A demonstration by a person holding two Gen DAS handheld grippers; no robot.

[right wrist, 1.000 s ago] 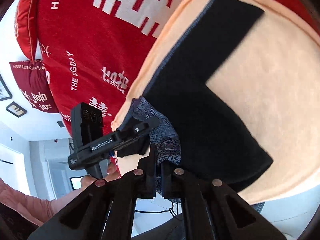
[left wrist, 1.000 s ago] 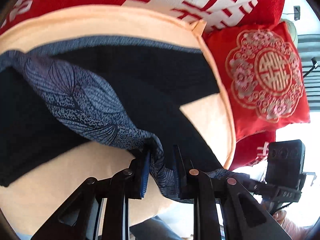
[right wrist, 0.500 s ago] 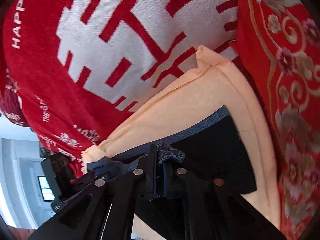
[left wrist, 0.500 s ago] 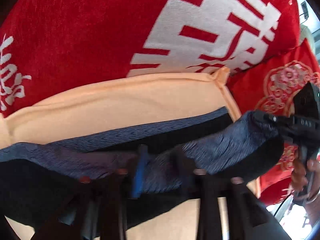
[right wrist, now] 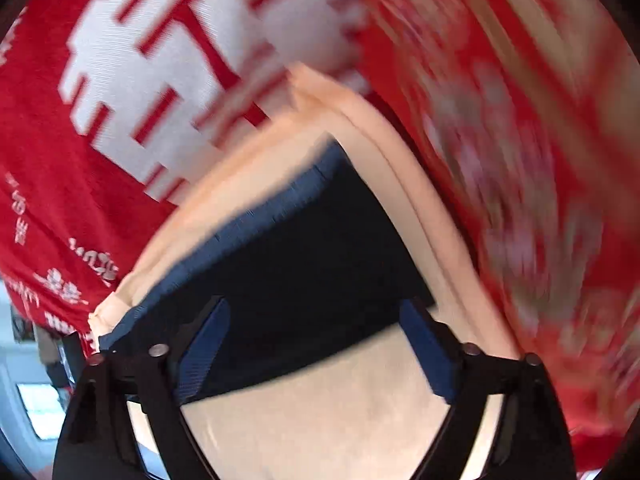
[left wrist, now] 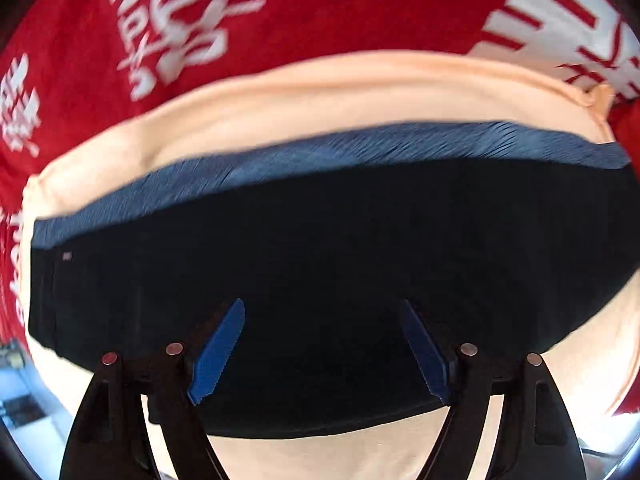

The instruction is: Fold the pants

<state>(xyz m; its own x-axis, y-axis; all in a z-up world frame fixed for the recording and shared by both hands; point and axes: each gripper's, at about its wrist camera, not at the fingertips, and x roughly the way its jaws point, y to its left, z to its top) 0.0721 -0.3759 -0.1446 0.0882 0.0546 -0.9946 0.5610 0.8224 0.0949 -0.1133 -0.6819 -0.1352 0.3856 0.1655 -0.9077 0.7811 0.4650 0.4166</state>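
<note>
Dark pants (left wrist: pixel 340 264) folded flat on peach cushion (left wrist: pixel 320 96).
Left claw (left wrist: pixel 322 348) and right claw (right wrist: pixel 316 344) just opened, nothing gripped.

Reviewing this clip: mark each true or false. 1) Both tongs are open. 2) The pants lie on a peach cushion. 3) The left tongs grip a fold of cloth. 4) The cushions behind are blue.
1) True: the left tongs and right tongs have just been opening, with nothing pinched.
2) True: the dark pants lie flat on the peach cushion.
3) False: their pads stand apart over the cloth.
4) False: the red cushions carry white print.
</note>
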